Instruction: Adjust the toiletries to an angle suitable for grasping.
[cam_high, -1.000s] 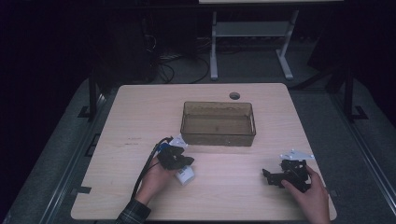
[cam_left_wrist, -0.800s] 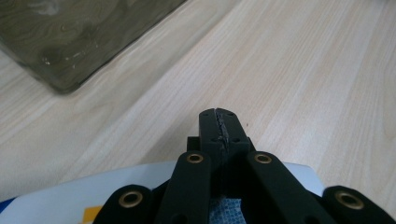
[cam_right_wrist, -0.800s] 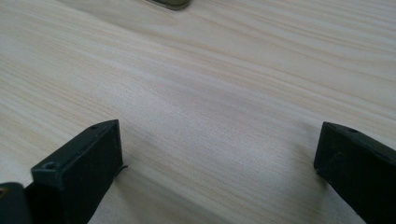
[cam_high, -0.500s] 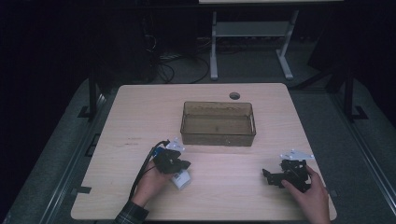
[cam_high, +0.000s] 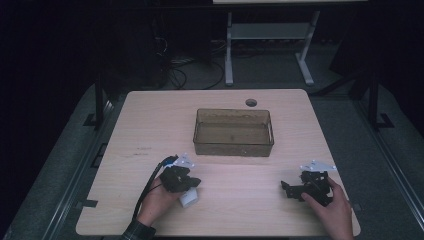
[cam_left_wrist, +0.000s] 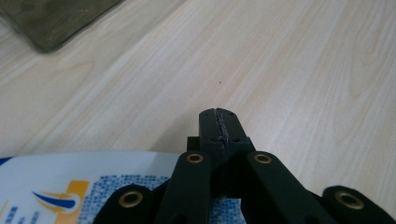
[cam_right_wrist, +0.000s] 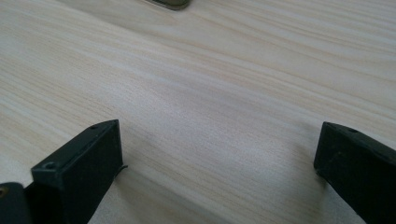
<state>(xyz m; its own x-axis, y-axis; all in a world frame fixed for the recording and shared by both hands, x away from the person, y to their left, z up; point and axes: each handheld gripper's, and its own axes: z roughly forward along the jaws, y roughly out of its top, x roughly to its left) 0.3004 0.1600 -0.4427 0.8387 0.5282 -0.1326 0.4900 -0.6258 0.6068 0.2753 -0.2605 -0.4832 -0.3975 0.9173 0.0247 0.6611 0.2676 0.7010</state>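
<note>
On the near left part of the pale wood-grain desk (cam_high: 220, 100), we see our left hand-held gripper (cam_high: 192, 182) lying low, its two black jaws pressed flat together with nothing between them. Just under and beside it sits a small white card-like packet with blue and orange print (cam_high: 189, 198); in the left gripper view that packet (cam_left_wrist: 70, 186) lies beneath the linkage, behind the closed tips, so it is not clamped. Whether the gripper body touches it we cannot tell.

Near the right edge, our right hand-held gripper (cam_high: 286, 189) rests in the right hand (cam_high: 334, 210), jaws set wide apart over bare wood and gripping nothing.

Towards the middle of the desk, well apart from both hands, stands a translucent smoky-brown rectangular plastic bin (cam_high: 233, 146); it looks empty.

We judge that the work in hand is getting hold of the packet, most likely to carry it to the bin, and that this stage is barely begun. Our next move calls for drawing the left hand-held gripper back, opening its jaws, and setting them around an edge of the packet. Because the packet lies flat, the jaws may slide over it rather than catch it.
</note>
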